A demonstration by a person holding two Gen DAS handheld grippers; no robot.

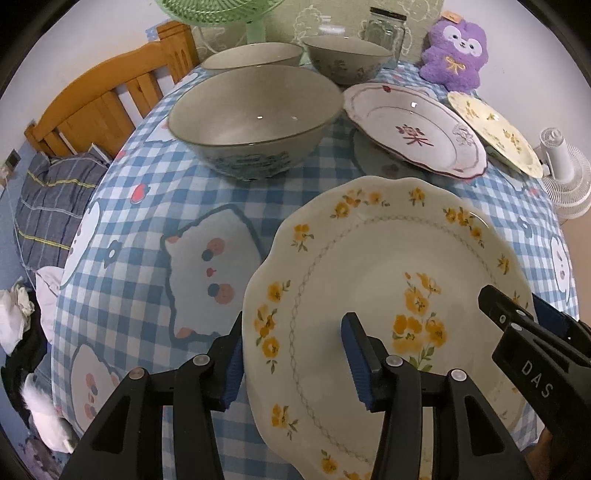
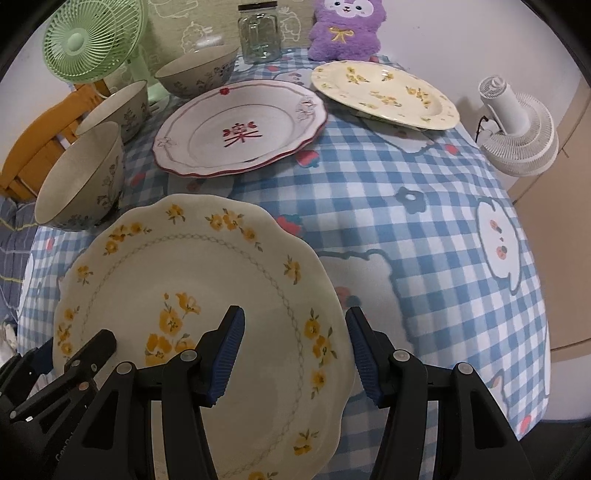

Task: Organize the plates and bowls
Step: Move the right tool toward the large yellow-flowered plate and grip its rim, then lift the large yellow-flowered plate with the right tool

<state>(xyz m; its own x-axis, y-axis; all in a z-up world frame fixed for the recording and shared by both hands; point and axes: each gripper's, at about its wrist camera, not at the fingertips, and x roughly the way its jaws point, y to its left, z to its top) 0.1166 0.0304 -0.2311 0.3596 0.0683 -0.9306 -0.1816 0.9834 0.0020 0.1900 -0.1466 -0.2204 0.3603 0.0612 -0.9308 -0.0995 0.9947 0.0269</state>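
Near: we found left gripper and right gripper both agape, straddling opposite rims of the yellow-flowered plate, neither clamped | Mid: bowl ahead-left | Far: matching plate beyond, right gripper nearer.

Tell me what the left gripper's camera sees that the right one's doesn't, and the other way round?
Only the left wrist view shows the bedding beside the table and the wooden headboard's slats.

Only the right wrist view shows the whole green fan head and the purple plush's face straight on.

Both show the yellow-flowered plate in front, straddled at its rim by the open left gripper and open right gripper, plus the red-trimmed plate and glass jar.
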